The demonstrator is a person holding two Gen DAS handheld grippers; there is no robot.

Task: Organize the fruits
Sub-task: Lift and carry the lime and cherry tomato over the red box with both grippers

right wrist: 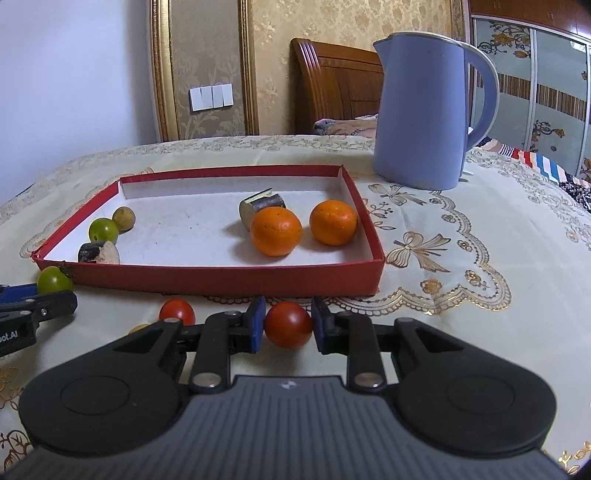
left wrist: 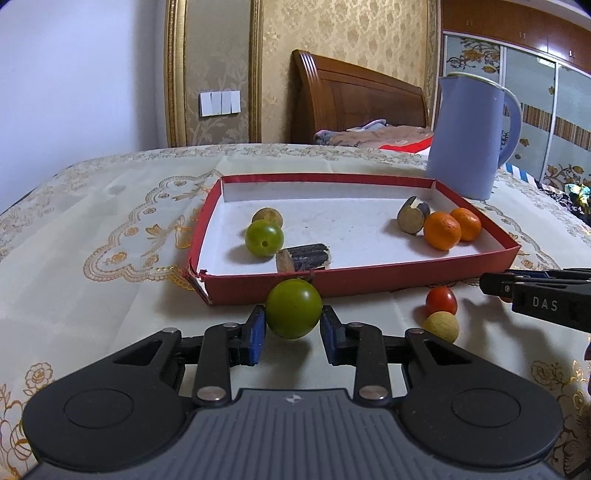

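While left gripper [left wrist: 292, 325] clamps green fruit [left wrist: 293, 308], right gripper [right wrist: 287, 325] clamps red tomato [right wrist: 288, 325]; two oranges [right wrist: 275, 231] in red tray [right wrist: 229, 284].

A home bedroom: wooden headboard [left wrist: 354, 96] with bedding; patterned wardrobe doors [left wrist: 532, 110]; gilt damask wallpaper [left wrist: 332, 33]

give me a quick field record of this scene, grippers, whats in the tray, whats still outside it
left gripper: shut on green fruit, just outside the tray's near wall
right gripper: shut on red tomato, on the tablecloth
tray: red tray, white inside
in tray: two oranges, a second green fruit, a tan round fruit, two dark cut pieces
outside, loose: another red tomato, a yellowish ball
behind tray: blue kettle, upright
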